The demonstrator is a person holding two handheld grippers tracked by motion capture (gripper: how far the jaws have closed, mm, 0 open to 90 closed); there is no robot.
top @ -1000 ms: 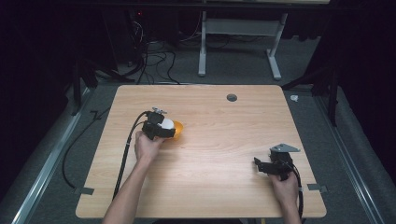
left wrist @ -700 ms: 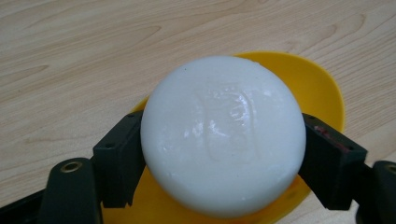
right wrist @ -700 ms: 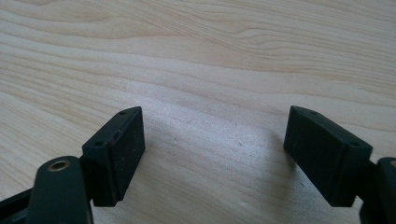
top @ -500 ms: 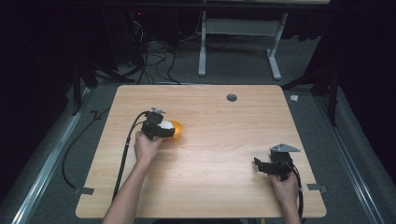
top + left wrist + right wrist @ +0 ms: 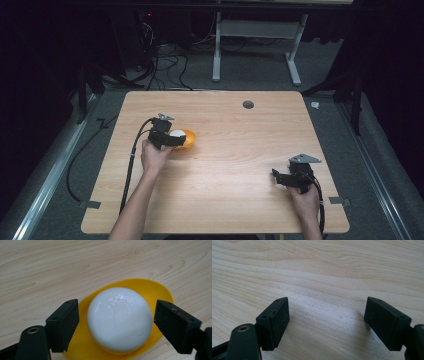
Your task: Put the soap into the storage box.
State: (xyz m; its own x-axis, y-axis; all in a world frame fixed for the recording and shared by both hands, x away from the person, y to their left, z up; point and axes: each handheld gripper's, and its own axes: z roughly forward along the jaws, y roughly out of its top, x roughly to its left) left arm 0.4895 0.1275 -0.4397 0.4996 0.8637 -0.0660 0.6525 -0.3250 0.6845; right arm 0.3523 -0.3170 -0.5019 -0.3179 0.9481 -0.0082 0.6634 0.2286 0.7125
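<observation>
A smooth, glossy white ball [image 5: 120,318] sits in a shallow yellow plastic dish [image 5: 152,288] on the pale wood-grain table [image 5: 240,165], left of centre in the high view. The left gripper [image 5: 116,323] stands with its black jaws apart, the ball between them with a gap on each side. The right gripper [image 5: 325,323], at the lower right of the high view, is spread wide over bare wood.

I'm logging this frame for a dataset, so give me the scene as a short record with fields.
surface: wooden table
object: white ball sitting in a yellow bowl
left gripper: open, jaws either side of the white ball, gaps showing on both sides
right gripper: open, nothing between its jaws, over bare wood at the table's near right
ball gripped: not yet
</observation>
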